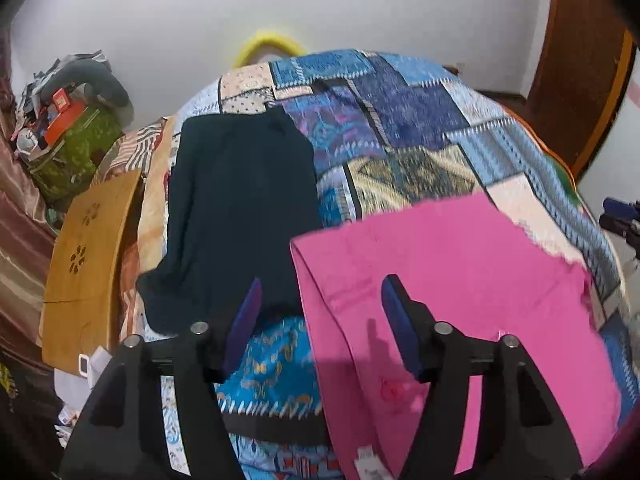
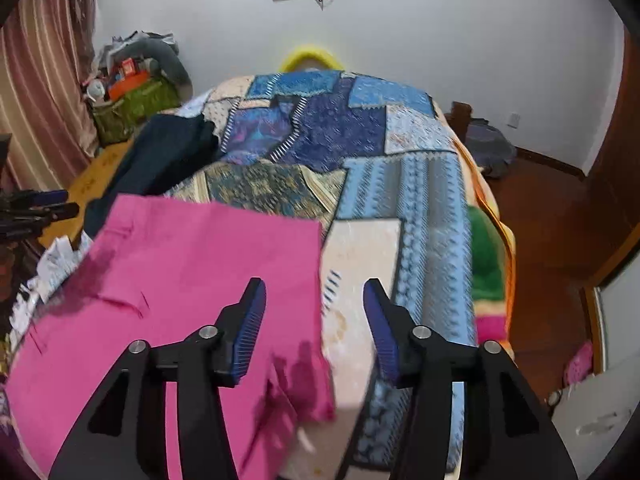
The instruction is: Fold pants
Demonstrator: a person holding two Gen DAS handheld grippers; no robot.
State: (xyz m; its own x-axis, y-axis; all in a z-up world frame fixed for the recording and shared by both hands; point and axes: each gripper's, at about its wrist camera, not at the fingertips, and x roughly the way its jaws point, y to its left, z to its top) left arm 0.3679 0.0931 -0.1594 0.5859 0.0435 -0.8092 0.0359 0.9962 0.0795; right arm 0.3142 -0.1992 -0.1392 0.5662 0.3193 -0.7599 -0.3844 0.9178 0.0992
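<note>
Pink pants (image 1: 452, 288) lie folded flat on the patchwork bedspread (image 1: 400, 120), near the front edge. They also show in the right wrist view (image 2: 180, 272). My left gripper (image 1: 320, 292) is open and empty, hovering over the pants' left edge. My right gripper (image 2: 314, 292) is open and empty, hovering over the pants' right edge. Each gripper shows at the side of the other's view: the right gripper (image 1: 620, 216) and the left gripper (image 2: 40, 208). A dark folded garment (image 1: 236, 216) lies to the left of the pink pants.
A wooden board (image 1: 86, 268) leans at the bed's left side. A green bag (image 1: 76, 152) piled with clutter stands by the curtain. A yellow ring (image 1: 272, 46) sits behind the bed. Papers (image 2: 52, 268) lie at the left. The wooden floor (image 2: 540, 220) is right of the bed.
</note>
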